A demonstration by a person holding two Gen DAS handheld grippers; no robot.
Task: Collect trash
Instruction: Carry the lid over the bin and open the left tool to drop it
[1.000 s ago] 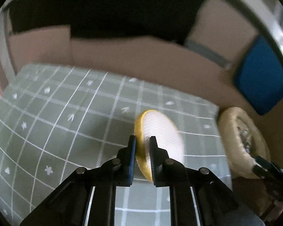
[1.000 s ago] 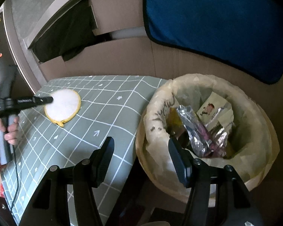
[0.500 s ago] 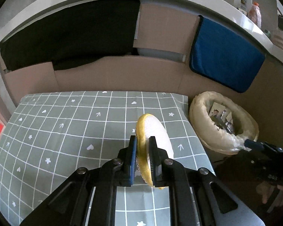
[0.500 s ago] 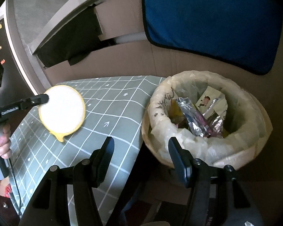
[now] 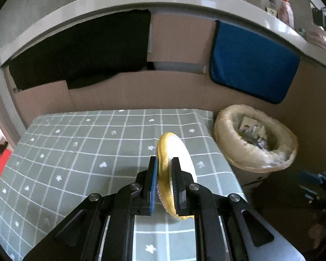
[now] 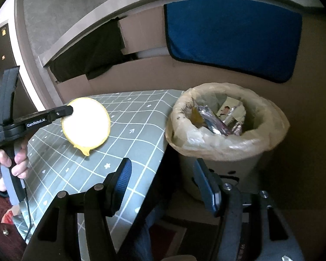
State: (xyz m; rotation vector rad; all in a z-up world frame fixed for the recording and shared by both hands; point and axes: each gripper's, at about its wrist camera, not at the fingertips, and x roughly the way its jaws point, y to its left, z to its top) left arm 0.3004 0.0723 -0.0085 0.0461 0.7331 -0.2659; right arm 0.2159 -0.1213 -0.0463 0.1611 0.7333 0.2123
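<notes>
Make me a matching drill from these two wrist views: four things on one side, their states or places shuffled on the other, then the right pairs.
Things:
1. left gripper
2. right gripper
3. round yellow-rimmed pad
4. lined trash bin

States or places:
A. stands on the floor beside the table's edge, wrappers inside
B. open, nothing between its fingers
C. held clear above the checked tablecloth
D. shut on the pad's edge

Pairs: 1-D, 2-B, 3-C, 4-A
</notes>
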